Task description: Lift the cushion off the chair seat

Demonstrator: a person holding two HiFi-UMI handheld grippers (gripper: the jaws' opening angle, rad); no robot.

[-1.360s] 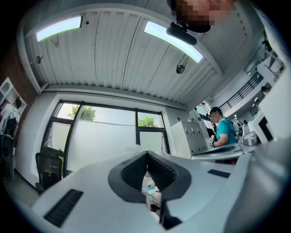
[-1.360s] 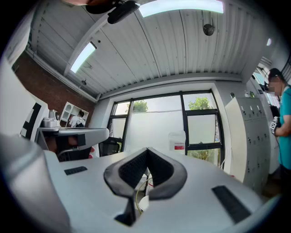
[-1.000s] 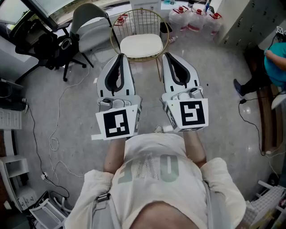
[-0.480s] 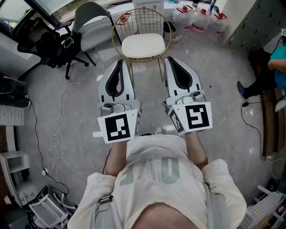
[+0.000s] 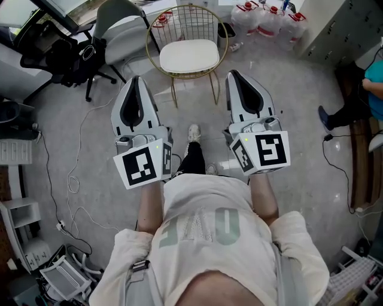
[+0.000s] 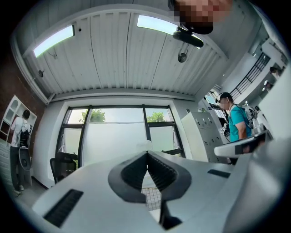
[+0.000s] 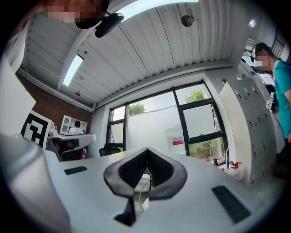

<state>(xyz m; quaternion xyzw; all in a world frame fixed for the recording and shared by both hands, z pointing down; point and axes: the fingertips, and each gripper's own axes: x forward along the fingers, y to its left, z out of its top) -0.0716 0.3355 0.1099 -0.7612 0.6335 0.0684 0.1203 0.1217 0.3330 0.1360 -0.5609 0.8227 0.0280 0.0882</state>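
Observation:
A cream cushion (image 5: 189,57) lies on the seat of a gold wire chair (image 5: 210,25) at the top middle of the head view. My left gripper (image 5: 135,79) is held short of the chair, to its lower left, jaws shut and empty. My right gripper (image 5: 232,74) hovers just off the chair's right front corner, also shut with nothing in it. Both point a little upward, so the left gripper view shows its tips (image 6: 147,153) touching against ceiling and windows, with a bit of wire mesh (image 6: 152,198) below. In the right gripper view the tips (image 7: 148,149) meet too.
A grey chair (image 5: 119,30) and a black office chair (image 5: 63,57) stand left of the wire chair. Water jugs (image 5: 263,13) sit behind it at right. Cables (image 5: 75,179) trail over the floor at left. A person in teal (image 5: 370,89) is at the right edge. My shoe (image 5: 192,132) steps forward between the grippers.
Both grippers have spread apart and come nearer the chair, the left one swinging out left. A foot has stepped forward between them. Both stayed shut.

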